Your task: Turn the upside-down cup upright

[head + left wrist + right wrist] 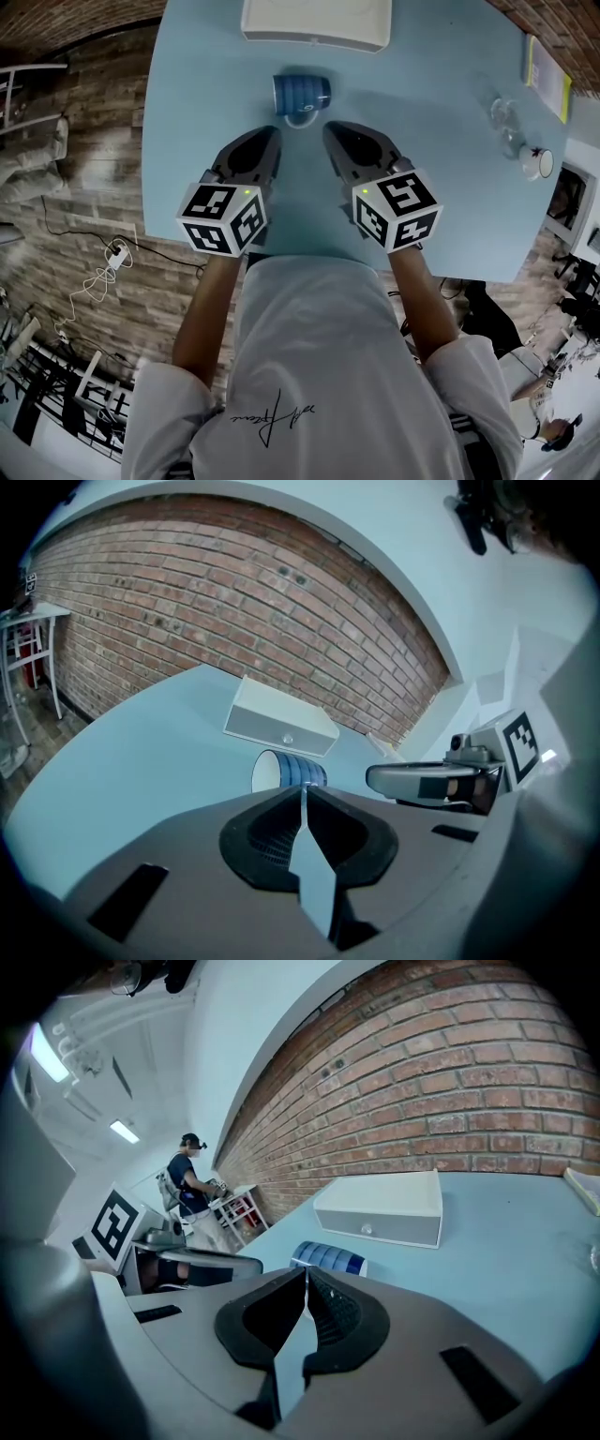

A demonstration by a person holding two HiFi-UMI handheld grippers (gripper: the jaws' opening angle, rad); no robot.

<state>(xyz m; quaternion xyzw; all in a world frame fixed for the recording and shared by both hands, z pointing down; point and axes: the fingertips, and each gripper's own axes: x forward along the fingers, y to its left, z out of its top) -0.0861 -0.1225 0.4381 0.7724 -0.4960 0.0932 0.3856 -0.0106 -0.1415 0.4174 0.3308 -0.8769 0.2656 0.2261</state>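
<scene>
A blue ribbed cup [301, 94] lies on its side on the light blue table [206, 112], handle toward me. In the left gripper view the cup [289, 770] shows its white mouth turned left. In the right gripper view the cup [327, 1257] sits just beyond the jaws. My left gripper [267, 137] [304, 787] is shut and empty, a short way in front of the cup and left of it. My right gripper [335, 129] [307, 1274] is shut and empty too, a little right of the cup. Neither touches it.
A white drawer box [316, 21] [281, 726] [380, 1208] stands behind the cup at the table's far edge. At the right are a clear glass [502, 112], a small white pot [536, 161] and a yellow-edged pad [548, 75]. A person [192, 1185] stands far off.
</scene>
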